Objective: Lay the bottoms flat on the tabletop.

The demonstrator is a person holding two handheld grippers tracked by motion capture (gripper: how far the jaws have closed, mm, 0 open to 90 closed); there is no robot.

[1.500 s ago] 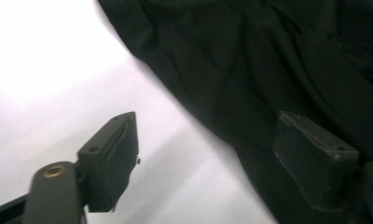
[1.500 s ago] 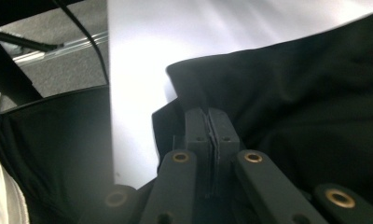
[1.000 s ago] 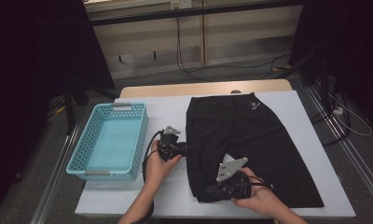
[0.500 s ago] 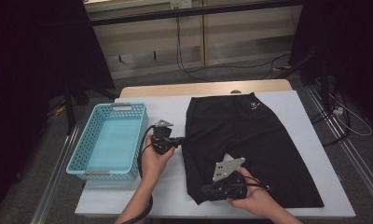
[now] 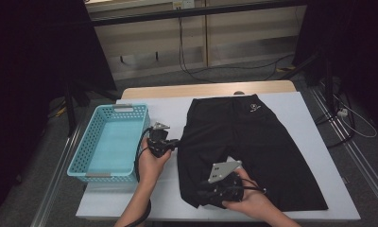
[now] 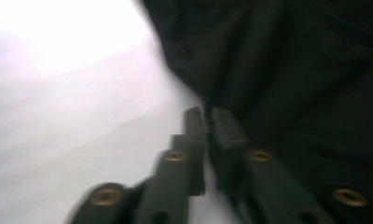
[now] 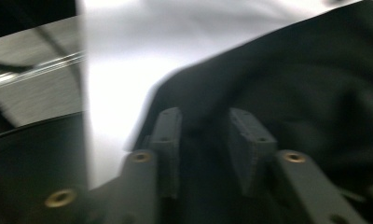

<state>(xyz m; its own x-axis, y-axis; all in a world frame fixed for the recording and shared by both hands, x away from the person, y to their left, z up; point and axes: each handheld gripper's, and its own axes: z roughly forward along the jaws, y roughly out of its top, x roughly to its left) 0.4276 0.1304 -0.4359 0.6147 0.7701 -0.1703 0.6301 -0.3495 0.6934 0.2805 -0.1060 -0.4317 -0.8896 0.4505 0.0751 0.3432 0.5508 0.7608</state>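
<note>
Black shorts [image 5: 253, 142] lie flat on the white table [image 5: 310, 113], waistband far, legs toward me. My left gripper [image 5: 176, 141] points right at the left edge of the shorts. In the left gripper view its jaws [image 6: 207, 116] stand almost together, with the edge of the shorts [image 6: 278, 60] pinched at the tips. My right gripper [image 5: 201, 194] lies over the near left corner of the shorts and points left. In the right gripper view its jaws [image 7: 205, 123] stand apart, with bunched black cloth [image 7: 306, 79] between them.
A light blue plastic basket [image 5: 109, 146] stands at the table's left edge, close to my left hand. Bare white table [image 5: 158, 198] lies between the basket and the shorts. Beyond the table are a wooden strip, cables and dark floor.
My left gripper has drawn slightly left and farther away, at the shorts' left edge. My right gripper has slid left along the near hem toward the corner.
</note>
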